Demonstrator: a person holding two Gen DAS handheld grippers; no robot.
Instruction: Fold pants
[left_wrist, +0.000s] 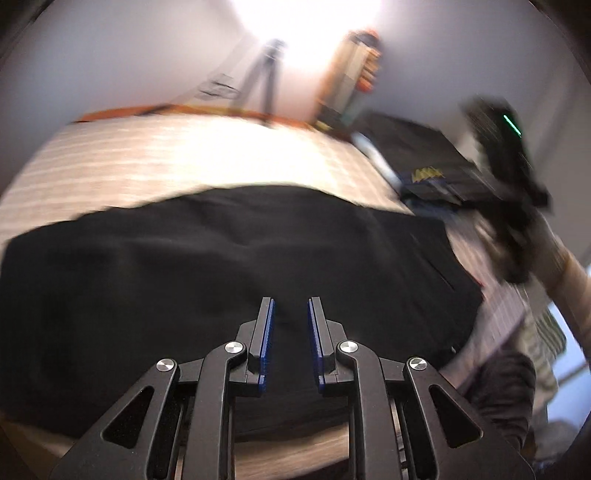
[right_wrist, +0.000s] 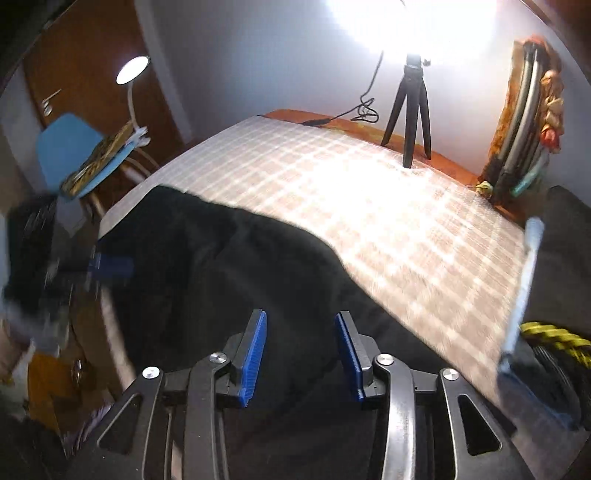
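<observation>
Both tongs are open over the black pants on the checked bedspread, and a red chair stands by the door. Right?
Not quite: the chair is blue, as the right wrist view shows. The rest holds: left tongs and right tongs are open over the black pants on the checked bedspread.

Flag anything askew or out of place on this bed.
The black pants lie bunched and rumpled, not flat, with their left end hanging past the plaid bedspread's edge. Both hand-held grippers are open and hold nothing.
</observation>
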